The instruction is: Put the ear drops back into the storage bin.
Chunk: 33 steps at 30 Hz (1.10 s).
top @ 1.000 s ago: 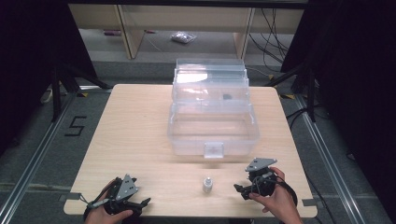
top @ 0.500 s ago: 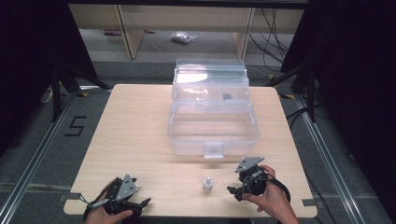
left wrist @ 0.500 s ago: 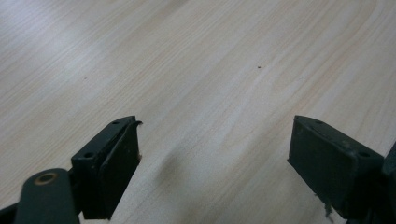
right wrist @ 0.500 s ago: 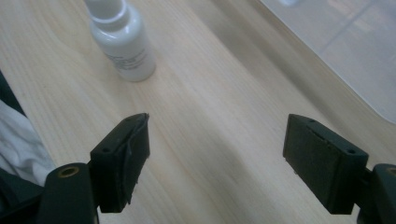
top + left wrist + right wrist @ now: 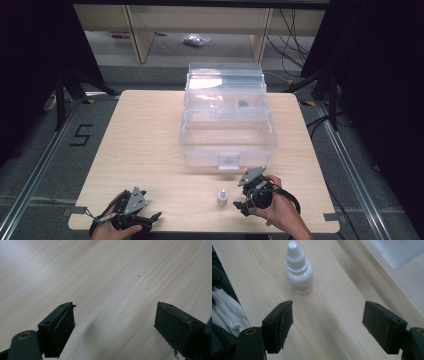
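A small white dropper bottle (image 5: 222, 198) (image 5: 298, 272) stands upright on the wooden table near its front edge. Just to its right my right gripper (image 5: 239, 199) (image 5: 328, 326) is held low and points at it, jaws open, the bottle a short way ahead of the fingertips and toward the left jaw. At the front left corner my left gripper (image 5: 152, 217) (image 5: 115, 326) rests low over bare wood, open with nothing between its jaws. A clear plastic box (image 5: 227, 134) with its lid raised stands behind the bottle.
The clear box has a latch tab (image 5: 228, 161) at its front wall and a small dark item (image 5: 243, 104) inside near the lid. The light wooden table (image 5: 145, 140) has bare wood to the left of the box. Shelving and cables lie beyond the far edge.
My right gripper has moved left and slightly down the table, closing in on the dropper bottle. The left gripper has stayed where it was.
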Each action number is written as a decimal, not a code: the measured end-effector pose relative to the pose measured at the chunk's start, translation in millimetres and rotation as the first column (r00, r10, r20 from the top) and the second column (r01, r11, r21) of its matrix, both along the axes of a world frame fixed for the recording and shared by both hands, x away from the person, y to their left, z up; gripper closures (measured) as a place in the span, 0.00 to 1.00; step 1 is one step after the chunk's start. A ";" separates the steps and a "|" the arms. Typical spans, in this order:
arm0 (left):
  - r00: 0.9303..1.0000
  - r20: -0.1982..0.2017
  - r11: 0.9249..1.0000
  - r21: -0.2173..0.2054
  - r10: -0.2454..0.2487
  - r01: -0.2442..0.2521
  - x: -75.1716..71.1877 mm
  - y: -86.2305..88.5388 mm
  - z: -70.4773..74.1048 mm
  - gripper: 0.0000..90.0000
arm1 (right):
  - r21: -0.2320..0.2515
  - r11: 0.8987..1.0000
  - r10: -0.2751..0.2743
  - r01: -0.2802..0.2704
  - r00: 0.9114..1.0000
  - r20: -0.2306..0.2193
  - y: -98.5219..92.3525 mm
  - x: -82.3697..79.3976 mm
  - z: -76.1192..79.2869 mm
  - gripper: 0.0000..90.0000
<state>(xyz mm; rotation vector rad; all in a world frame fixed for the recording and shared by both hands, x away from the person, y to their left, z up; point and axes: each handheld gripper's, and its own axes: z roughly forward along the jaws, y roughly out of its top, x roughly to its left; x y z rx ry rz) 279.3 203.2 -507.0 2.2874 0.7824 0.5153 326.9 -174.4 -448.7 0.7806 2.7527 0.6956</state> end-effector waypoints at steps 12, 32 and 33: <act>1.000 0.007 1.000 0.012 0.004 -0.004 0.8 -0.5 -0.9 0.17 | -0.026 0.996 0.084 -0.084 0.996 -0.007 20.5 3.2 3.7 0.32; 1.000 -0.001 1.000 0.008 -0.005 0.005 1.0 -0.5 -0.8 0.17 | -0.069 0.985 0.156 -0.160 0.986 -0.057 46.0 9.5 -4.8 0.45; 1.000 -0.001 1.000 0.008 -0.005 0.005 1.0 -0.5 -0.8 0.17 | -0.069 0.985 0.156 -0.160 0.986 -0.057 46.0 9.5 -4.8 0.45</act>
